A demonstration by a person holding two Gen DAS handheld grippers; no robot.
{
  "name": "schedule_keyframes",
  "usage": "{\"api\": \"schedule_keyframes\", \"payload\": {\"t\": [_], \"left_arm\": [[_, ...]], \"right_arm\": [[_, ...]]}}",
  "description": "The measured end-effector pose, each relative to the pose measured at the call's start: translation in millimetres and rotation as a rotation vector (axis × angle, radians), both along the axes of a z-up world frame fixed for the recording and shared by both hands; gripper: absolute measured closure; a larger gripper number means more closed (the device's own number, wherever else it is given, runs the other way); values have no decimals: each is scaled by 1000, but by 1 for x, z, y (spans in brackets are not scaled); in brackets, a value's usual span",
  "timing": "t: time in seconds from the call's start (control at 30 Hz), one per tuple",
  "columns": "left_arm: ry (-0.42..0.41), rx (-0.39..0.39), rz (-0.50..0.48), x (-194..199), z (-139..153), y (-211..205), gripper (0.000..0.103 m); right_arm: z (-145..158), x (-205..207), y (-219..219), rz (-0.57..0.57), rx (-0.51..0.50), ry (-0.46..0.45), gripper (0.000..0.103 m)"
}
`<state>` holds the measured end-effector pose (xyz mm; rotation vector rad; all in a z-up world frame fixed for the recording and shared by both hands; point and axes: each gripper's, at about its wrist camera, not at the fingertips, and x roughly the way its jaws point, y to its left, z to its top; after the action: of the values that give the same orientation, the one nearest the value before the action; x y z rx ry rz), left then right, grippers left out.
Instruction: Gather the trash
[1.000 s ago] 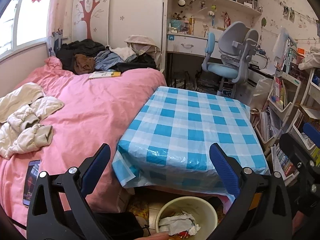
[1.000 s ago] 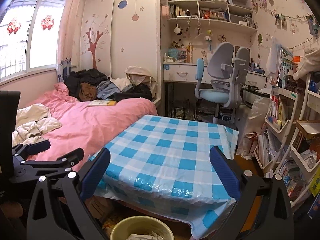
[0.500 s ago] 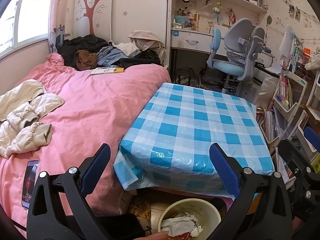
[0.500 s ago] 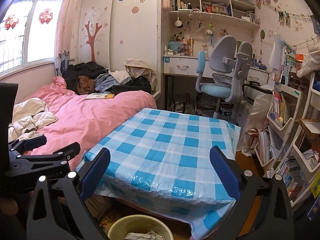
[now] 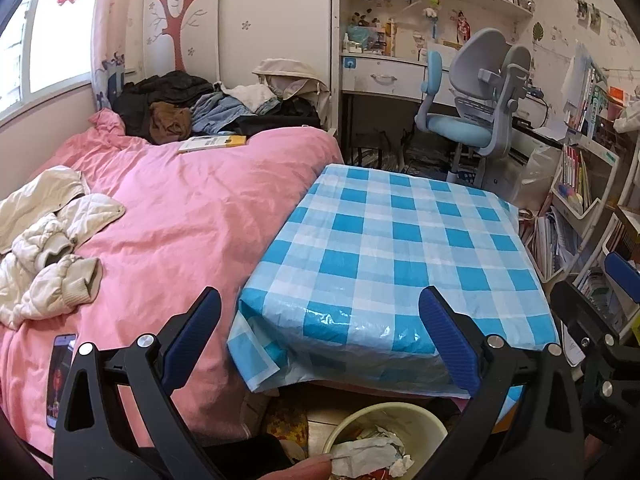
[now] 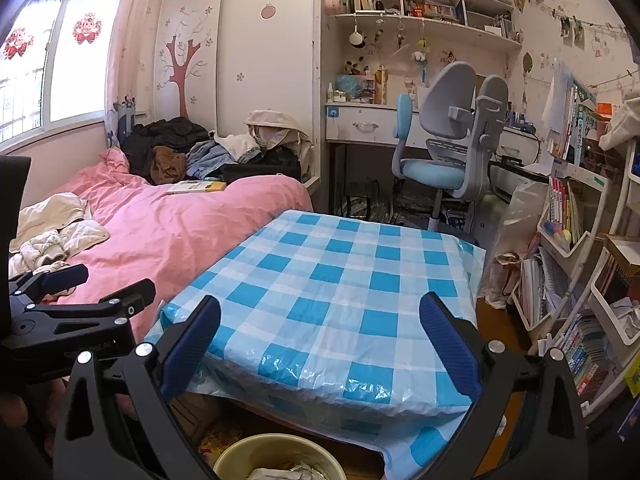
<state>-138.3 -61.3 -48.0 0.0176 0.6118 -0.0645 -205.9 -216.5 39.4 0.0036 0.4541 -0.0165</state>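
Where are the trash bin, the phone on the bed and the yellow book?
trash bin (image 5: 424,420): left wrist view, on the far rim.
phone (image 5: 60,380): left wrist view, middle of the screen.
yellow book (image 6: 196,187): right wrist view, centre of the cover.

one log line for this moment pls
left gripper: open, empty | right gripper: open, empty | table: bare | bin: crumpled paper inside, by table's near edge

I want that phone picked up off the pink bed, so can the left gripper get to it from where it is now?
Probably yes. The phone lies bare on the duvet just left of the open, empty left gripper; nothing sits between them.
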Motion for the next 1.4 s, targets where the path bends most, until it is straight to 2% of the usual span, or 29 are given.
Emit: {"api": "schedule_keyframes", "payload": {"t": [0.13, 0.37, 0.67, 1.07, 1.4], "left_arm": [[-11, 27, -6, 4, 1, -4, 7], [1, 24, -5, 17, 0, -6, 7], [10, 31, 1, 50, -2, -15, 7], [-48, 72, -29, 90, 11, -48, 7], [-80, 60, -71, 115, 14, -75, 7]], "right_arm": [[0, 5, -2, -3, 5, -2, 8], [-2, 15, -6, -8, 14, 1, 8], [-7, 35, -16, -24, 28, 15, 8], [-7, 60, -31, -43, 20, 10, 8], [-7, 84, -41, -39, 7, 23, 8]]}}
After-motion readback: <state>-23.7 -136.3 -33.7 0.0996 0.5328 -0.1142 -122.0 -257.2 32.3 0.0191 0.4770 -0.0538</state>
